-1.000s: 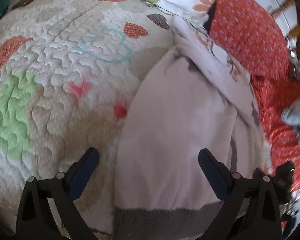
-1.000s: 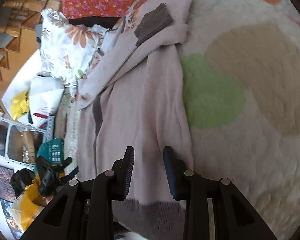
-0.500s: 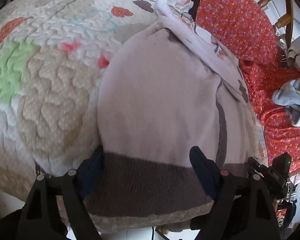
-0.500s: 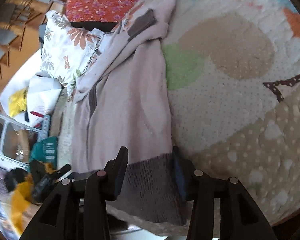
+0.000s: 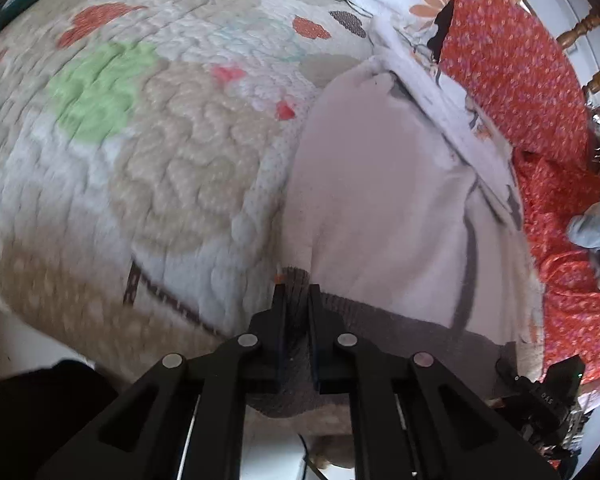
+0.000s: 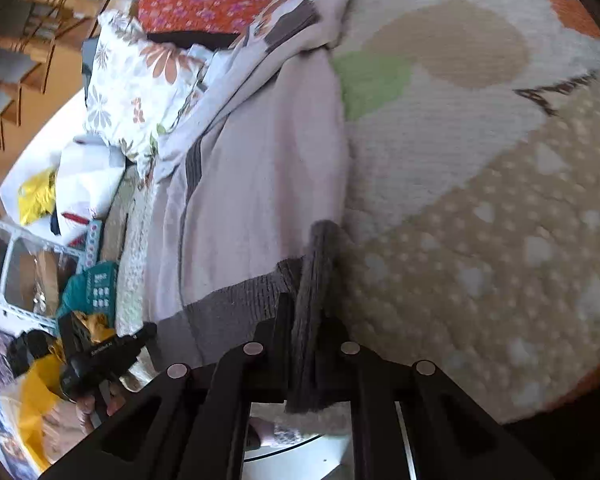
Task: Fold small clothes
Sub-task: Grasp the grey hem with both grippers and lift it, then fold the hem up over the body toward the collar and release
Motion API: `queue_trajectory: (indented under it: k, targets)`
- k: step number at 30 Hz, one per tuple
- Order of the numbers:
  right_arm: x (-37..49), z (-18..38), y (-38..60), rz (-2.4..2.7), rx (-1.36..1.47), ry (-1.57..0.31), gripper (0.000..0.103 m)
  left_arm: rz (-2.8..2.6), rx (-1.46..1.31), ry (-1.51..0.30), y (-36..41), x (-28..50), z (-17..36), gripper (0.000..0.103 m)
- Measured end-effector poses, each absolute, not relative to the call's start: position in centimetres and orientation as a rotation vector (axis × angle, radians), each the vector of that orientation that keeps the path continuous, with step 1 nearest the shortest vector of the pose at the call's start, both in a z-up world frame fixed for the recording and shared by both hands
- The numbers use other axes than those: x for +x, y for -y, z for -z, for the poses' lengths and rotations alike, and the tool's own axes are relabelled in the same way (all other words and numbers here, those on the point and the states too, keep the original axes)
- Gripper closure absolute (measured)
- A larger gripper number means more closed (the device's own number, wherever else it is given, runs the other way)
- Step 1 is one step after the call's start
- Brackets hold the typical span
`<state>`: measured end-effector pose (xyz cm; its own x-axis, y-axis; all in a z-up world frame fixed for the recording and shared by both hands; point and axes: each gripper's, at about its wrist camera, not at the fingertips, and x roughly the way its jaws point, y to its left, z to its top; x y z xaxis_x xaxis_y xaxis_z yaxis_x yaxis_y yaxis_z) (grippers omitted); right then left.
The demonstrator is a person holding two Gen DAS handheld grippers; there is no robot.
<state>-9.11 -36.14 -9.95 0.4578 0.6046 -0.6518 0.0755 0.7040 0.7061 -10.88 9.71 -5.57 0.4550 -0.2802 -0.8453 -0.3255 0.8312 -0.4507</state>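
Observation:
A pale pink knit sweater point(image 5: 384, 204) with a grey ribbed hem point(image 5: 400, 332) lies lengthwise on a quilted bedspread point(image 5: 160, 152). My left gripper point(image 5: 297, 300) is shut on the hem's left corner at the bed's near edge. In the right wrist view the same sweater point(image 6: 260, 168) shows, and my right gripper point(image 6: 306, 312) is shut on the hem's right corner point(image 6: 318, 264), which bunches up between the fingers. The sweater's far end with a grey cuff point(image 6: 292, 26) is folded across the top.
A red floral cloth point(image 5: 540, 92) lies right of the sweater, with grey clothes point(image 5: 596, 228) on it. A flowered pillow point(image 6: 140, 84) and wooden chair rails point(image 6: 28, 48) are beyond. Bags, a teal box point(image 6: 92, 292) and clutter sit beside the bed.
Both grippers drew back to the sweater's hem at the bed edge. Each closed from open onto a corner of the grey hem.

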Motion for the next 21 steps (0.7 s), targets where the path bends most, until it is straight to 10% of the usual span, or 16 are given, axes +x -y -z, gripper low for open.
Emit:
queue_trajectory:
  k: [14, 21]
  targets:
    - [-14.7, 8.6, 39.1, -0.360, 0.633, -1.133, 0.095, -0.025, -0.568, -1.179, -7.9, -17.1, 5.3, 0.095]
    - [-12.0, 2.7, 40.4, -0.264, 0.476, -0.975, 0.095, -0.096, -0.338, -0.937, -6.6, -16.5, -1.4, 0.027]
